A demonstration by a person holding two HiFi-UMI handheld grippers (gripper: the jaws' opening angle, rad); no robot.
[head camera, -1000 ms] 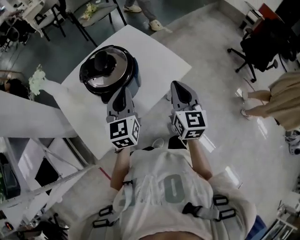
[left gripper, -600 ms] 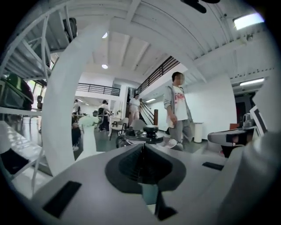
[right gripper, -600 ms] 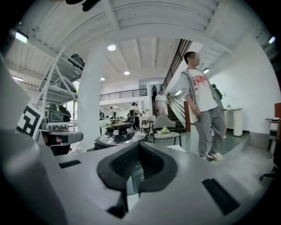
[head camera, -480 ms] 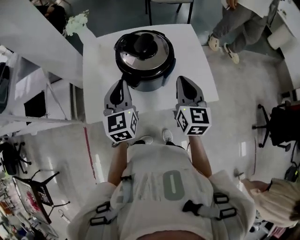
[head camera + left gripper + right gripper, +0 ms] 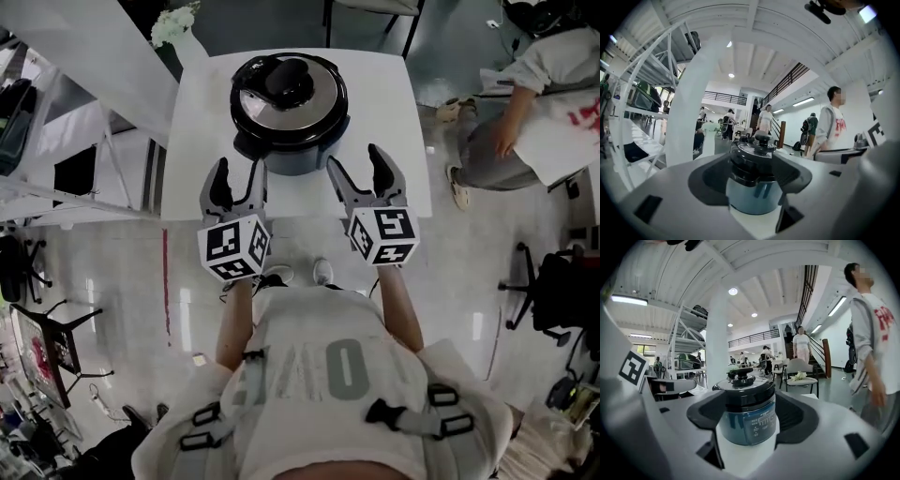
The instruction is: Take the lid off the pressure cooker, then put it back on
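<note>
Left claw, right claw just opening, empty, cooker ahead

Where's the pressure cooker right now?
The pressure cooker stands top centre of the head view, lid on, on the white table, just beyond the left tool and the right tool.

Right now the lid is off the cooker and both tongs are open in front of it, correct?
Not quite: the lid is on the cooker, as the head view shows. The rest holds: the left tongs and right tongs have just been opening and stand open in front of it, with nothing between their jaws.
</note>
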